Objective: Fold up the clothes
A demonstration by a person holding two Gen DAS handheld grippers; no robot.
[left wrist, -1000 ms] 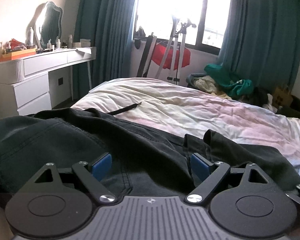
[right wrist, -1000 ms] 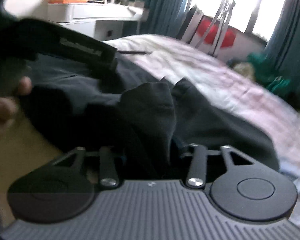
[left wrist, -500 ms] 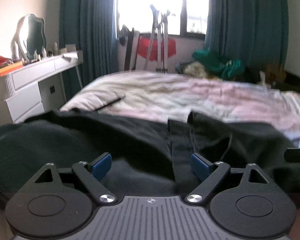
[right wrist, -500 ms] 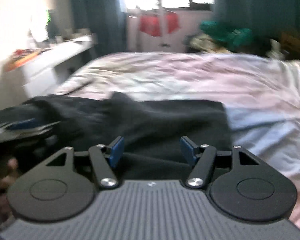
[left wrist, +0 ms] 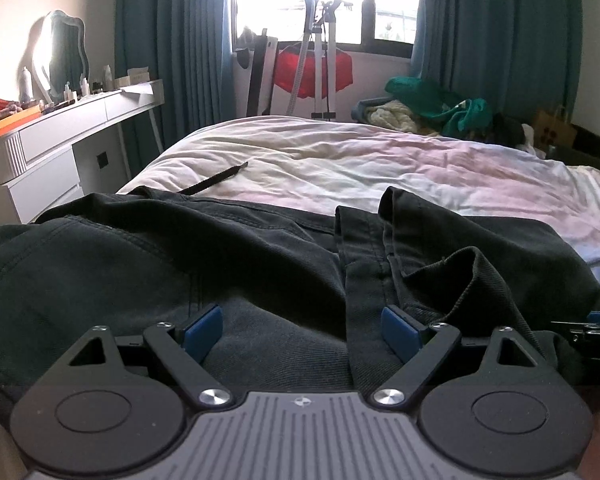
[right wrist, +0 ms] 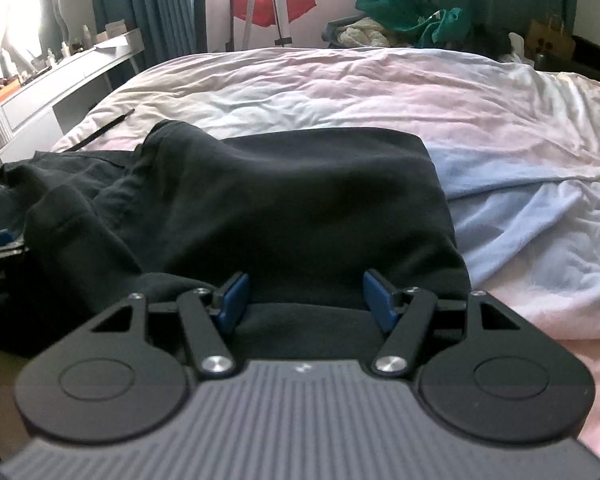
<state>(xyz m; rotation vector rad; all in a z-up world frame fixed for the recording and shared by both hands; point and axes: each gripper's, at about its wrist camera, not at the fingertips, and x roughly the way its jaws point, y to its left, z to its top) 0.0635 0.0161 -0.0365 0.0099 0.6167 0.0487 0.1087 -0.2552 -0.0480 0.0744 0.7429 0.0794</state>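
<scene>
A black garment (left wrist: 228, 264) of heavy twill lies crumpled along the near edge of the bed, with a seam strip and a raised fold (left wrist: 452, 264) right of centre. My left gripper (left wrist: 301, 328) hovers low over it, open, its blue pads (left wrist: 202, 328) wide apart and pressing on nothing. In the right wrist view the same black garment (right wrist: 300, 200) ends in a smoother flat part. My right gripper (right wrist: 306, 300) stands open just above that cloth, its pads (right wrist: 378, 300) clear of it. Each gripper shows at the edge of the other's view.
The bed's pale pink and blue duvet (right wrist: 420, 92) stretches beyond the garment, with a thin black strap (left wrist: 216, 178) lying on it. A white dressing table (left wrist: 60, 128) with a mirror stands left. A tripod (left wrist: 320, 40), teal curtains and a heap of clothes (left wrist: 428, 104) line the far wall.
The right gripper has let go of the bunched cloth between its fingers, opened wider, rolled level and swung right along the garment. The left gripper's view has levelled and shifted slightly.
</scene>
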